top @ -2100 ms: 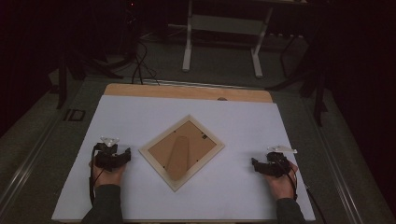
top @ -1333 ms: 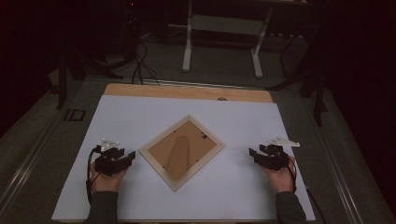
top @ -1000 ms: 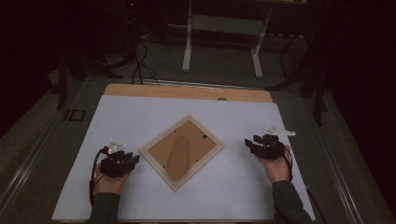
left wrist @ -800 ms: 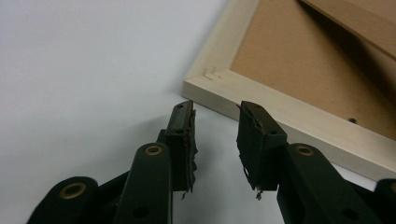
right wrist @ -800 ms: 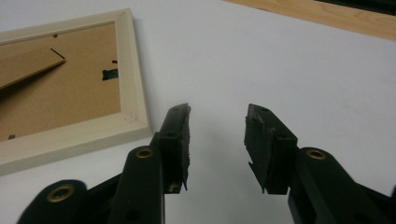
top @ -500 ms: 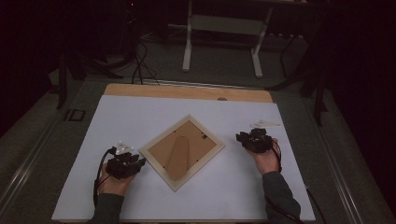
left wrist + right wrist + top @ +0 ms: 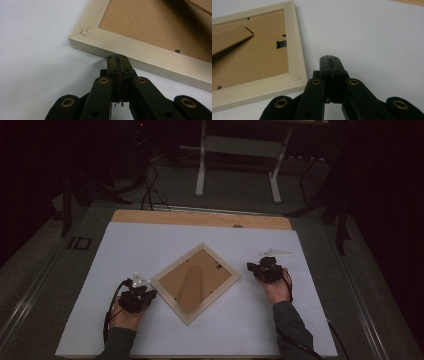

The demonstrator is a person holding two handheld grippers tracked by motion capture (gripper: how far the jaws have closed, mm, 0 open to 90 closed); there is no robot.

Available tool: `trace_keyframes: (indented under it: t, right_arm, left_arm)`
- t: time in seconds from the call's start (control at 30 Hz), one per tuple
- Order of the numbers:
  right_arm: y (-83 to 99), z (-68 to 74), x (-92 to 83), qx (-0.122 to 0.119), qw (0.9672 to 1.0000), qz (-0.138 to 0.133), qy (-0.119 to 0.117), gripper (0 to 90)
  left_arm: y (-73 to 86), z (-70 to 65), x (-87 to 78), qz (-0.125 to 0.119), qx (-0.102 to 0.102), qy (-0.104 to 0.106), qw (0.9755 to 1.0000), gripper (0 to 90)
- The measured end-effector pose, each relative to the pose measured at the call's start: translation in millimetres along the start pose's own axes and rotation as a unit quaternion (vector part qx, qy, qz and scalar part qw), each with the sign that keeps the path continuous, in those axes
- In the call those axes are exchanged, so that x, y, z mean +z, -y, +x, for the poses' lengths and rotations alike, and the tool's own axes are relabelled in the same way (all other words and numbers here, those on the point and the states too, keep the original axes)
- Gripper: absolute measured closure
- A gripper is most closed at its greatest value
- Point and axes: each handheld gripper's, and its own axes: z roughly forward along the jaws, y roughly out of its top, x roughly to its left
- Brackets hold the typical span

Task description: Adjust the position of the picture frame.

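White rectangular sheet (image 7: pixel 150 245) covering the counter: spread flat under both claws. Light wooden counter strip (image 7: pixel 200 218): bare along the far edge, well beyond the claws. White metal stand with two legs (image 7: pixel 235 160): on the dark floor (image 7: pixel 60 265), farther still. Black cables (image 7: pixel 150 190): on the floor, far left of the claws.

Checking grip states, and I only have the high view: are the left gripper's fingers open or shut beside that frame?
Observer: Shut. The left gripper has just closed with nothing between its fingers, and the tips sit right at the picture frame, against its side edge.
Operator: And the right one?
Observer: The right gripper has also just closed empty. Its tips are over the white sheet, apart from the frame's near corner.
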Motion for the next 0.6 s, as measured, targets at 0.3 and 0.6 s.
trace_keyframes:
  t: [0.3, 0.6]
  right_arm:
    - [-1.9, 6.1, 15.9, 0.0, 0.9999, 0.014, -0.007, 89.8]
    - [5.4, 7.0, 27.9, 0.009, 0.9991, 0.039, -0.013, 89.8]
  left_arm:
    - [-0.4, -0.8, 3.4, 0.011, 0.005, -0.011, 0.9999, 90.0]
    - [-2.3, -3.6, 5.8, 0.009, 0.005, -0.02, 0.9997, 90.0]
